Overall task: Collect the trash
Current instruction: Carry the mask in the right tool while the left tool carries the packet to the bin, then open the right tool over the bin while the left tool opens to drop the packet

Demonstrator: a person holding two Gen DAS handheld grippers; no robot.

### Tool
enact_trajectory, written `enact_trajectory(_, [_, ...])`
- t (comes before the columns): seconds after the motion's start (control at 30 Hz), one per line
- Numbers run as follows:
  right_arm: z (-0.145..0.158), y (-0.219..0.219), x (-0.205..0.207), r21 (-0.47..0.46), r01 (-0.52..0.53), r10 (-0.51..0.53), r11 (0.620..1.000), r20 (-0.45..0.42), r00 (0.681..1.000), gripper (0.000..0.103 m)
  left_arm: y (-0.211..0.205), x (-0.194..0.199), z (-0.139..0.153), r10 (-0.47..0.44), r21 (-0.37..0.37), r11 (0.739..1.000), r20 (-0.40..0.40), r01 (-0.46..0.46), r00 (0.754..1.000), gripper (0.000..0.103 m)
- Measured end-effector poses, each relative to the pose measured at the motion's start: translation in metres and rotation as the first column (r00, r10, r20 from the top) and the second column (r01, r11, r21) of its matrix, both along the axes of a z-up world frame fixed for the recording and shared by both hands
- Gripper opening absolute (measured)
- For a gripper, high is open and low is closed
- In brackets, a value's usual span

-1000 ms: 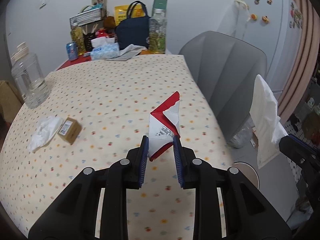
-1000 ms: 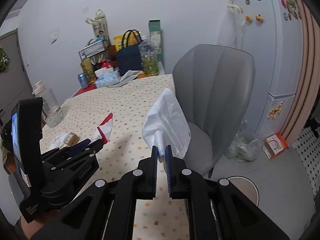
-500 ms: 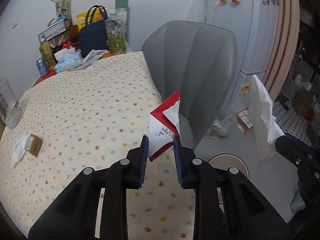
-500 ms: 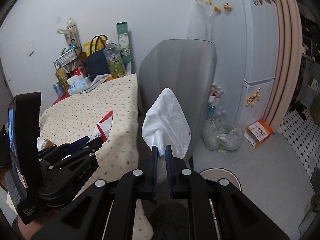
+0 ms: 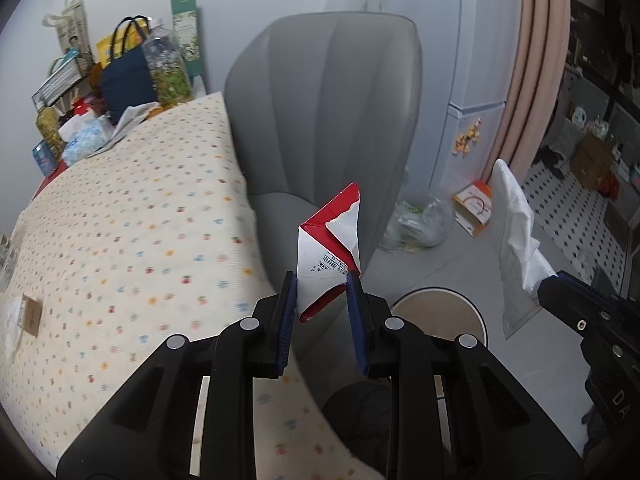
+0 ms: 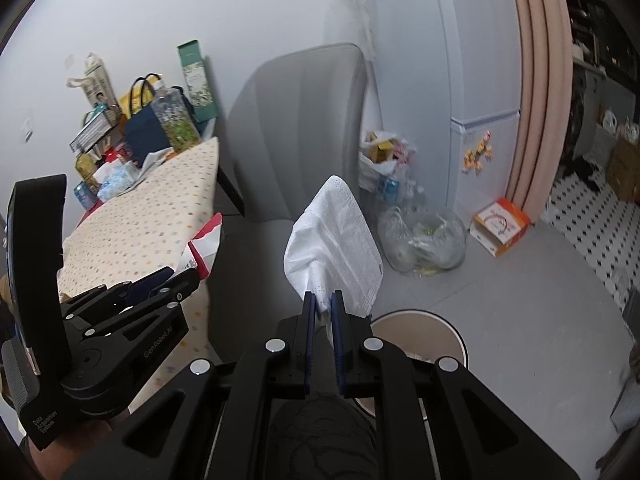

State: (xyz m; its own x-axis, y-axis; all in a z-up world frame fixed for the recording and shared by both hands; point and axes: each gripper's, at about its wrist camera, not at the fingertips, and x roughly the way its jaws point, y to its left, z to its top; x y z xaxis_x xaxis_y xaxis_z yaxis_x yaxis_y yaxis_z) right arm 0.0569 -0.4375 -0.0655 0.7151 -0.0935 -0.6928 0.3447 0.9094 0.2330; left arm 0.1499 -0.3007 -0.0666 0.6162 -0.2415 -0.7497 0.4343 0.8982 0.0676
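Observation:
My left gripper [image 5: 322, 280] is shut on a torn red and white carton [image 5: 329, 246], which stands up between the blue pads over the grey chair's seat. In the right wrist view the same carton [image 6: 206, 246] shows at the left, sticking out of the left gripper [image 6: 180, 274]. My right gripper [image 6: 321, 298] is shut on a white tissue [image 6: 336, 246] that fans upward. That tissue [image 5: 514, 232] also appears at the right of the left wrist view. A round beige bin [image 6: 420, 328] with a dark rim sits on the floor just beyond the right gripper; the bin [image 5: 438, 312] lies right of the left fingers.
A grey chair [image 5: 332, 112] stands beside the dotted tablecloth [image 5: 132, 220]. On the table lie a small brown box [image 5: 30, 314], a bag, bottles and tissues at the far end. A clear plastic bag [image 6: 424, 240], an orange box [image 6: 502, 226] and a fridge [image 6: 472, 60] are on the floor side.
Both grippers have swung right and down, away from the table toward the chair and floor. The bin has come into fuller view. Carton and tissue stay gripped.

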Motion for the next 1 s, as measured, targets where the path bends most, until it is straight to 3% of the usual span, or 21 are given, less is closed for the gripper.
enact_trajectory(0.4, [-0.044, -0.05, 0.006, 0.074, 0.065, -0.06, 0.995, -0.074, 0.995, 0.01, -0.048, 0.014, -0.032, -0.064, 0.057, 0.996, -0.062, 0.067, 0.996, 0.025])
enact_trajectory(0.5, [-0.054, -0.06, 0.008, 0.091, 0.085, -0.076, 0.992, -0.094, 0.993, 0.013, -0.058, 0.014, -0.038, -0.073, 0.069, 0.995, -0.072, 0.078, 0.995, 0.025])
enact_trajectory(0.57, [-0.062, -0.067, 0.009, 0.11, 0.095, -0.084, 0.989, -0.105, 0.991, 0.031, -0.063, 0.016, -0.041, -0.077, 0.078, 0.993, -0.079, 0.084, 0.994, 0.025])
enact_trajectory(0.6, [-0.064, -0.07, 0.008, 0.113, 0.102, -0.089, 0.988, -0.108, 0.99, 0.035, -0.065, 0.016, -0.043, -0.078, 0.081, 0.993, -0.081, 0.085, 0.994, 0.025])
enact_trajectory(1.0, [-0.073, -0.102, -0.014, 0.146, 0.197, -0.183, 0.969, -0.108, 0.977, 0.035, -0.101, 0.006, -0.057, -0.14, 0.11, 0.982, -0.111, 0.153, 0.984, 0.025])
